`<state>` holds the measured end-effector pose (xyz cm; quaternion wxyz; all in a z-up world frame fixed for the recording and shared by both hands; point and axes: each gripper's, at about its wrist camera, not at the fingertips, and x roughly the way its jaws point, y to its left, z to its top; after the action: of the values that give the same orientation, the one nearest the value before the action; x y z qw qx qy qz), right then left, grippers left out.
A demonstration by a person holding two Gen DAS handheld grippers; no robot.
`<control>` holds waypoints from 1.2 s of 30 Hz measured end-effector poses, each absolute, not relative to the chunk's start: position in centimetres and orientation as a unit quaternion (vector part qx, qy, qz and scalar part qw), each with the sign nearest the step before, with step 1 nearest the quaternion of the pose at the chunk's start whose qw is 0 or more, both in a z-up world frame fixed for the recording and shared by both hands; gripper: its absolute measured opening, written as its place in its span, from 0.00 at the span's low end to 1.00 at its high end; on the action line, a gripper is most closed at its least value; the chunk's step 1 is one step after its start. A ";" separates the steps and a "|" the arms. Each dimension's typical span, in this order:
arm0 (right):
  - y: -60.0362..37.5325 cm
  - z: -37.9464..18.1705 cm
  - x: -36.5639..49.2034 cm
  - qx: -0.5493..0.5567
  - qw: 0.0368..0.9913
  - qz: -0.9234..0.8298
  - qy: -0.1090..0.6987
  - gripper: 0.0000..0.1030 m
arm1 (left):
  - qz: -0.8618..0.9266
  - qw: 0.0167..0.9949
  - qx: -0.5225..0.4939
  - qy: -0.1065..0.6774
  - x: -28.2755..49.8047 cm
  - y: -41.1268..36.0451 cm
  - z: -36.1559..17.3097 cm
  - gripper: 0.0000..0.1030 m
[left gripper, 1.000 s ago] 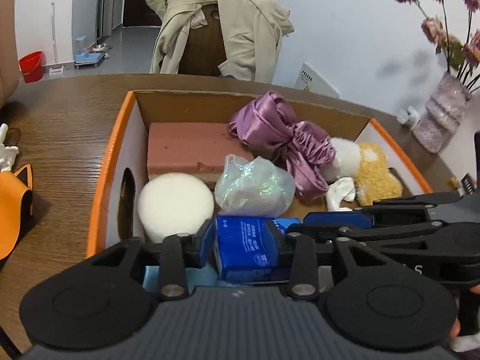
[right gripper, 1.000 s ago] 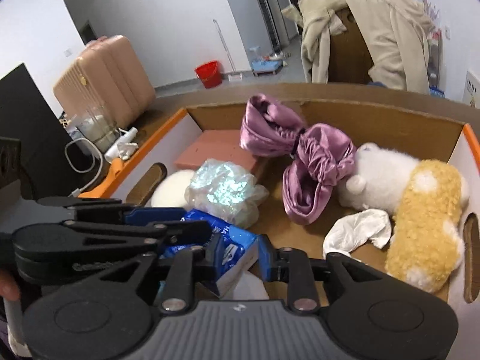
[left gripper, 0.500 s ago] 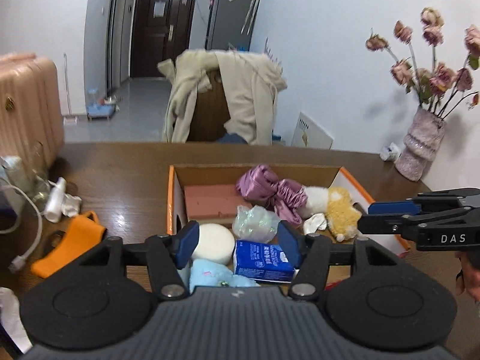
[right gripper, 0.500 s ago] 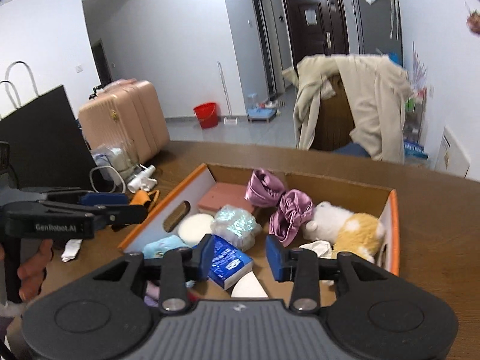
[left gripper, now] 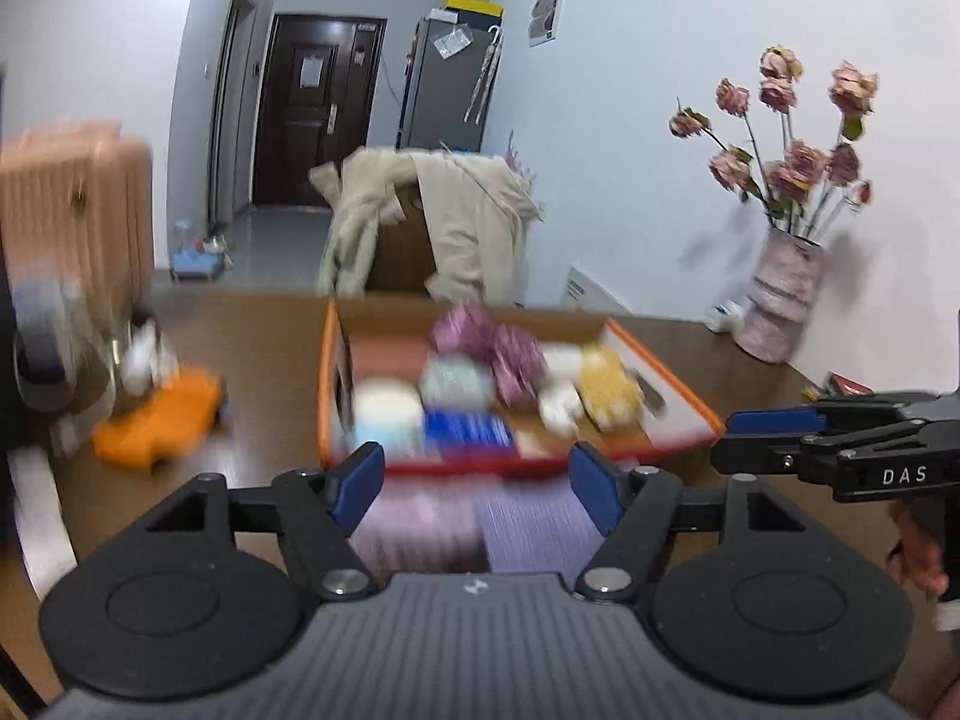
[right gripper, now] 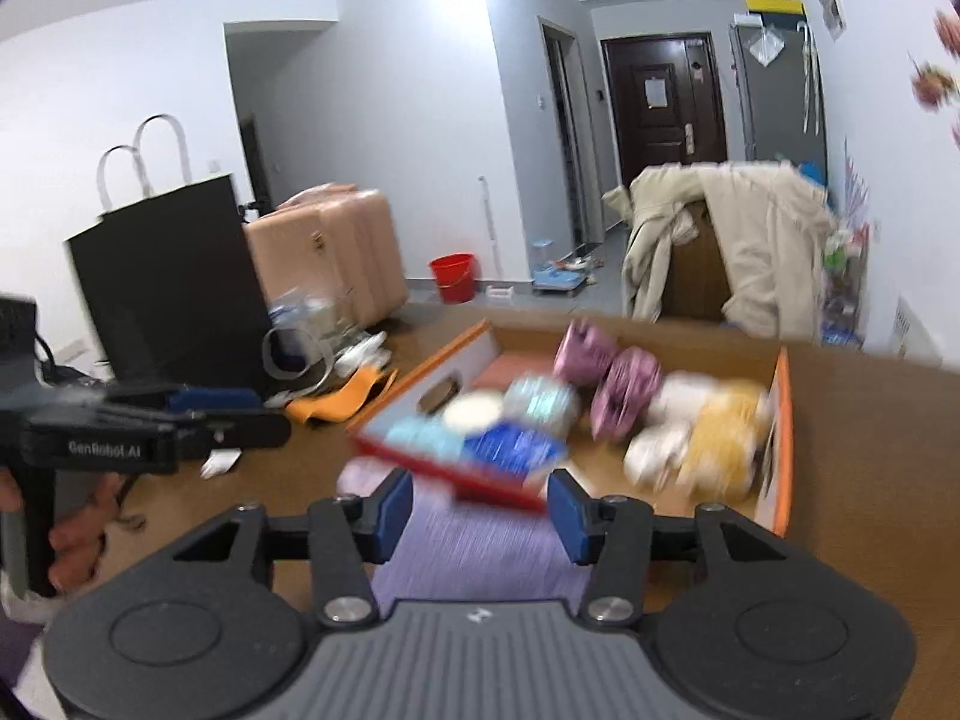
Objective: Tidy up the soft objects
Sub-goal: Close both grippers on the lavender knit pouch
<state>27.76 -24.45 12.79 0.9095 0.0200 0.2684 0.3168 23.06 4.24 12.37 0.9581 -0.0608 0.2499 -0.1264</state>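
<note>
An orange-rimmed cardboard box (left gripper: pixel 327 396) (right gripper: pixel 781 420) stands on the brown table, blurred by motion. In it lie a blue tissue pack (left gripper: pixel 465 429) (right gripper: pixel 516 444), a white round sponge (left gripper: pixel 387 408), purple satin cloth (left gripper: pixel 498 348), a yellow plush (left gripper: pixel 606 387) and a pink block (left gripper: pixel 384 354). My left gripper (left gripper: pixel 477 489) hangs in front of the box, its jaws opening with nothing held. My right gripper (right gripper: pixel 480 513) is beside it, jaws also opening and empty. A lilac ribbed cloth (left gripper: pixel 534 531) (right gripper: pixel 480 552) lies on the table under both.
A vase of dried roses (left gripper: pixel 780 306) stands at the table's right. An orange object (left gripper: pixel 162 414) and cables lie left of the box. A chair draped with a beige coat (left gripper: pixel 432 228) is behind the table. Pink suitcases (right gripper: pixel 336 258), a black bag (right gripper: pixel 174 276) and a red bucket (right gripper: pixel 453 276) stand further off.
Both grippers let go of the blue tissue pack, which stays in the box. They drew back and up from the box with jaws widening, and the lilac cloth came into view.
</note>
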 end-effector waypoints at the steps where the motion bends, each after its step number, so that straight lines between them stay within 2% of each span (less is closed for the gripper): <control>1: -25.0 11.3 26.2 0.035 0.907 0.315 0.277 0.48 | -0.127 0.957 -0.066 0.251 21.4 4.3 10.6 0.68; 5: -26.2 6.8 20.9 0.042 0.898 0.330 0.286 0.52 | -0.127 0.954 -0.080 0.260 16.9 4.3 6.1 0.69; 8: -27.0 5.2 20.4 0.055 0.895 0.319 0.307 0.53 | -0.125 0.953 -0.069 0.268 16.5 4.2 5.1 0.73; 13: -27.8 4.1 22.6 0.075 0.902 0.283 0.318 0.55 | -0.122 0.946 -0.045 0.298 20.0 3.5 4.8 0.73; 17: -27.4 4.1 25.3 0.071 0.905 0.282 0.310 0.63 | -0.146 0.937 -0.026 0.316 24.1 2.1 5.1 0.73; 20: -26.5 3.7 28.4 0.069 0.903 0.277 0.320 0.63 | -0.156 0.931 -0.029 0.328 27.2 1.4 4.6 0.72; 23: -25.9 2.9 31.4 0.080 0.892 0.295 0.333 0.63 | -0.175 0.926 -0.031 0.333 28.8 1.1 3.6 0.68; 26: -25.6 1.8 33.4 0.107 0.887 0.300 0.333 0.63 | -0.200 0.922 -0.056 0.326 29.5 1.7 2.4 0.56; 29: -25.8 1.4 34.8 0.148 0.877 0.321 0.326 0.63 | -0.229 0.917 -0.076 0.318 29.6 2.4 1.8 0.40; 30: -25.8 1.4 35.0 0.157 0.875 0.331 0.317 0.62 | -0.239 0.914 -0.086 0.317 29.7 2.5 1.8 0.33; 32: -25.8 1.1 35.2 0.172 0.870 0.340 0.313 0.46 | -0.251 0.911 -0.095 0.315 29.8 2.7 1.8 0.27; 33: -25.7 1.0 35.3 0.171 0.867 0.346 0.316 0.44 | -0.254 0.908 -0.098 0.319 29.9 2.8 1.7 0.24; 34: -25.7 1.0 35.4 0.170 0.866 0.348 0.315 0.39 | -0.257 0.904 -0.104 0.325 30.1 2.9 1.6 0.23; 35: -25.7 1.0 35.3 0.171 0.866 0.351 0.311 0.27 | -0.259 0.902 -0.111 0.328 30.3 3.0 1.5 0.22; 36: -25.7 1.0 35.4 0.172 0.865 0.355 0.310 0.25 | -0.261 0.899 -0.117 0.332 30.4 3.1 1.5 0.22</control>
<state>35.36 -25.66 1.03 0.8651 0.1718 0.3098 0.3552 30.44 3.11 1.49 0.8988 -0.1167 0.3320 -0.2614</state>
